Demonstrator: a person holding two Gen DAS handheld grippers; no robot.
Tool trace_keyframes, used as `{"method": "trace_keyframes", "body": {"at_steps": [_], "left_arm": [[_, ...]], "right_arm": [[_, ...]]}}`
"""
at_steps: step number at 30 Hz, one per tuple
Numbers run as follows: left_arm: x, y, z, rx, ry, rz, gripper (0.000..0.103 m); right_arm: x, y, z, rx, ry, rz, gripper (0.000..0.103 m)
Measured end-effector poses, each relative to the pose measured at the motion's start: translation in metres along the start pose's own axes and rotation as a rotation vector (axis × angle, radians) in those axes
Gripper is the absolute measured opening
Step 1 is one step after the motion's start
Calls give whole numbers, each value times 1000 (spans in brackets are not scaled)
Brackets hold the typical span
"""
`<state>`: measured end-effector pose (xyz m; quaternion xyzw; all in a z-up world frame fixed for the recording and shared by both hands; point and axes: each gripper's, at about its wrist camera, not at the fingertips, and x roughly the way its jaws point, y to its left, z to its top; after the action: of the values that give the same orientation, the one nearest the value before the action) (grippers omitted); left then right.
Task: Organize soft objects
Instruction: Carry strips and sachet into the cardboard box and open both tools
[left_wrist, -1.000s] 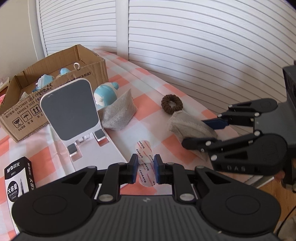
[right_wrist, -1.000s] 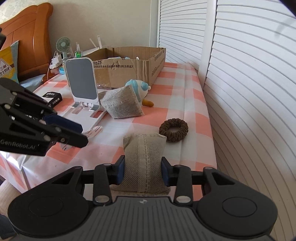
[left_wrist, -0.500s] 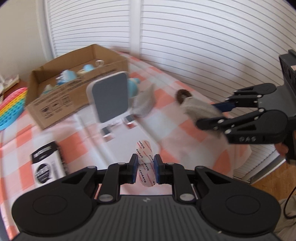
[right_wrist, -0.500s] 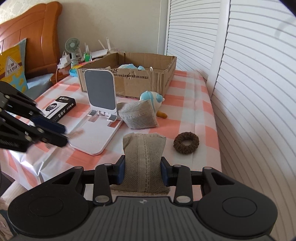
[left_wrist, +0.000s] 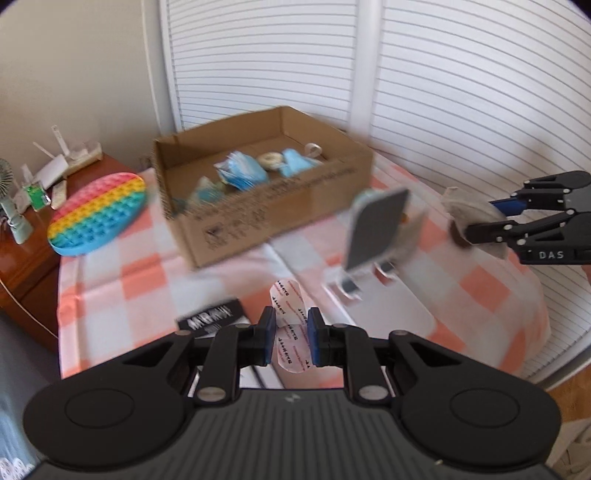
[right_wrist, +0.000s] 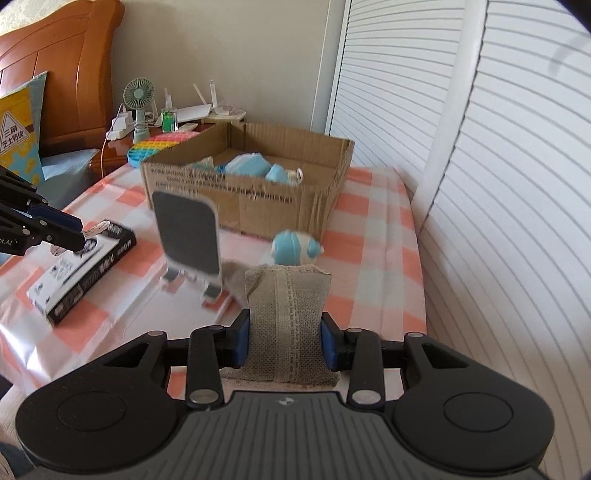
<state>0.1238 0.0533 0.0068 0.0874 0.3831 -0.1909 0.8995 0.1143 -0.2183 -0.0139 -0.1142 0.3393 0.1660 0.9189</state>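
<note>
Left hand-held gripper (left_wrist: 291, 341) clamped on a patch (left_wrist: 289, 325), right hand-held gripper (right_wrist: 284, 341) on a pouch (right_wrist: 286, 317), both short of the box (right_wrist: 258, 199). Best carried clear over its near wall, past the stand (right_wrist: 188, 236), before letting go inside.

Left wrist view: phone stand (left_wrist: 376, 229), black box (left_wrist: 212, 318) and carton print motion-blurred, text unreadable. Right wrist view: fabric pouch (right_wrist: 288, 317) hides the second pouch and toy's (right_wrist: 295, 251) lower body; left gripper (right_wrist: 79, 242) cut off at frame's left edge.
</note>
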Motion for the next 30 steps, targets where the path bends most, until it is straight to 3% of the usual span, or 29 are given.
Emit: {"method": "trace_keyframes", "body": {"at_steps": [7, 12, 16, 21, 22, 24, 26, 30], "left_arm": [[15, 27, 39, -13, -45, 10, 17], [36, 40, 80, -13, -77, -1, 17], [61, 48, 118, 9, -97, 32, 17], [100, 67, 157, -63, -110, 62, 17], [108, 70, 162, -82, -120, 70, 19], [123, 79, 169, -124, -124, 88, 36], [134, 85, 169, -153, -110, 99, 71], [132, 88, 154, -147, -90, 98, 73]], "right_arm": [[21, -11, 44, -5, -29, 20, 42], [37, -18, 79, -25, -52, 48, 42], [53, -22, 104, -50, -66, 57, 42], [73, -27, 130, -70, -64, 76, 42], [78, -28, 134, -74, -62, 76, 42], [87, -30, 142, -77, -59, 81, 42], [95, -32, 147, -69, -53, 96, 42], [108, -33, 157, -69, -45, 107, 42]]}}
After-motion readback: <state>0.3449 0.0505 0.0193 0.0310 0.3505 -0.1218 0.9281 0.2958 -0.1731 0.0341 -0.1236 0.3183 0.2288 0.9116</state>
